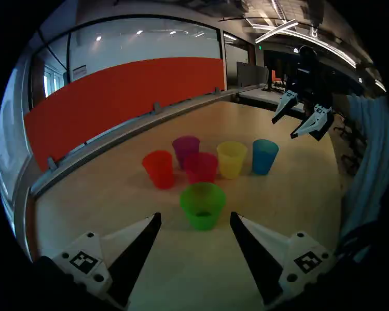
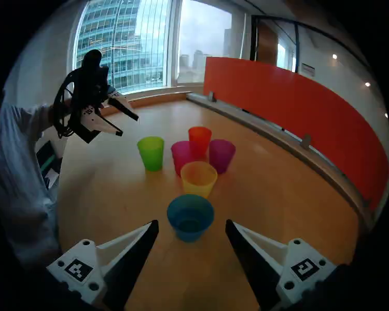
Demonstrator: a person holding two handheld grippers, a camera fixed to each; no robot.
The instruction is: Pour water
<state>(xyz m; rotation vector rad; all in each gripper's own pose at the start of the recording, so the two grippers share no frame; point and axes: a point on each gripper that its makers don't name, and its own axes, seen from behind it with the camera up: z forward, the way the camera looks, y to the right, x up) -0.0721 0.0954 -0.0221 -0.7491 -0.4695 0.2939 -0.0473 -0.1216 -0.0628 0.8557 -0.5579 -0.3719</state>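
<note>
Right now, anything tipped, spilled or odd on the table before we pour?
Nothing stands out. The green cup, red cup, purple cup, pink cup, yellow cup and blue cup all stand upright on the table, no puddle visible. The left gripper and right gripper are open, holding nothing.

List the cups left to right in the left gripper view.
red cup → purple cup → yellow cup → blue cup. Left out: pink cup and green cup, roughly one above the other, order unclear.
</note>
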